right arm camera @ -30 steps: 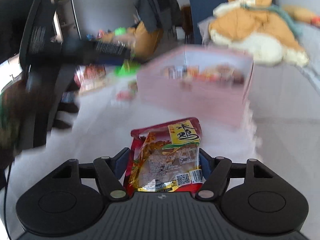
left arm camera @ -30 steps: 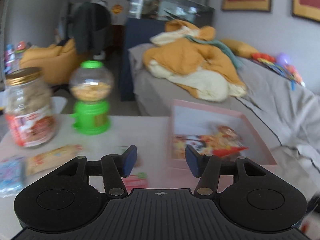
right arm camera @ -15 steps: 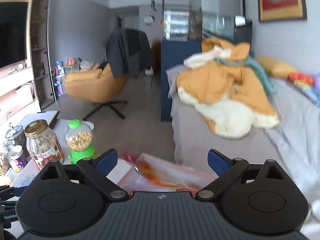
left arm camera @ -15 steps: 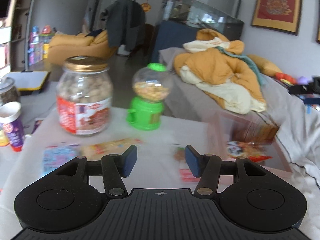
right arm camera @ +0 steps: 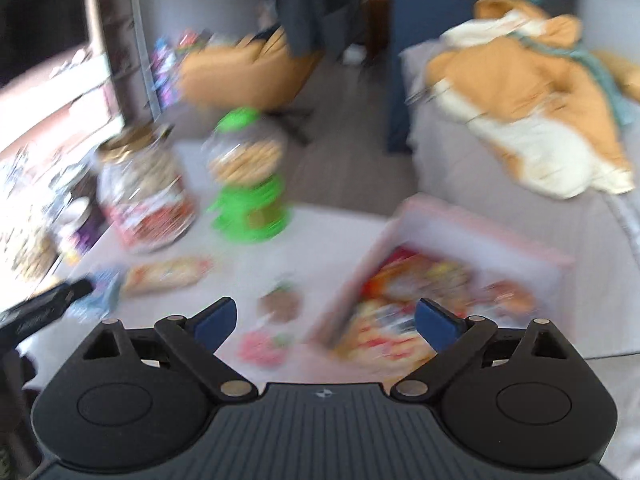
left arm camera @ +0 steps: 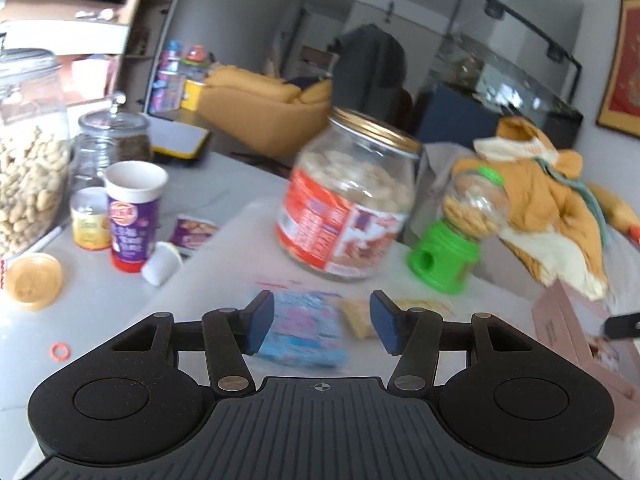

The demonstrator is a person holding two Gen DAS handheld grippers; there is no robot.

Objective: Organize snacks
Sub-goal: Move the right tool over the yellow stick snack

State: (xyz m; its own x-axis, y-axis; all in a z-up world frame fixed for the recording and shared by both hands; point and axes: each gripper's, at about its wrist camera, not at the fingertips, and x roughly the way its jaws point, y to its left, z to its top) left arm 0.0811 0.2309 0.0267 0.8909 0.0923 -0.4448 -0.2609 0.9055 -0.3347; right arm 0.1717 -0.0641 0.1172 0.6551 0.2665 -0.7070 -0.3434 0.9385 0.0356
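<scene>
Right now both tools hang empty over the pale surface (left arm camera: 224,248). From its own camera, the left gripper (left arm camera: 321,322) has its jaws apart with nothing between them, and just beyond them lies a blue and pink snack packet (left arm camera: 304,326), flat on the surface, with a yellowish packet (left arm camera: 360,316) beside it on the right. Behind these stand a big gold-lidded jar (left arm camera: 348,204) with a red label and a green candy dispenser (left arm camera: 456,236); farther left are a purple cup (left arm camera: 134,210) and a large glass jar of peanuts (left arm camera: 28,184). The right gripper (right arm camera: 325,326) shows its jaws spread wide and empty, low over the surface. Its view is blurred. Ahead and to the right sits the pink box (right arm camera: 480,236), open on top, with several bright snack packets (right arm camera: 416,292) inside. Just left of the box, small loose snacks (right arm camera: 276,308) lie on the surface, too smeared to identify.
</scene>
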